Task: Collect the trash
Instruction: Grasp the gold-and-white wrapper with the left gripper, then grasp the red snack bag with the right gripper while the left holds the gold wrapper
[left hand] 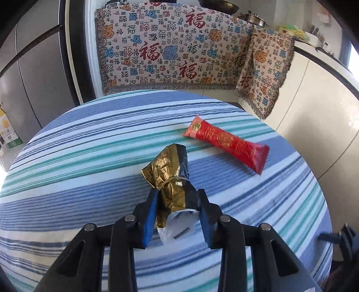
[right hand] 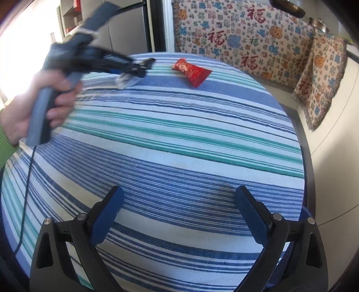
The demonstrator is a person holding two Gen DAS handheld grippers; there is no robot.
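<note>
A crumpled gold and black foil wrapper point(left hand: 170, 177), tied with a band and with a white plastic end, lies between the blue pads of my left gripper point(left hand: 178, 197), which is shut on it just above the striped tablecloth point(left hand: 89, 157). A red snack packet point(left hand: 226, 142) lies on the cloth to the far right of it. In the right wrist view my right gripper point(right hand: 178, 197) is open and empty over the near part of the cloth. There the left gripper point(right hand: 143, 66) is blurred at the far left, and the red packet point(right hand: 193, 70) lies near the far edge.
The round table point(right hand: 300, 125) has a blue, white and green striped cloth. A patterned throw point(left hand: 170, 49) covers a bench behind it. Pans point(left hand: 253, 18) sit on the counter at the back right. A dark cabinet point(left hand: 40, 74) stands at the left.
</note>
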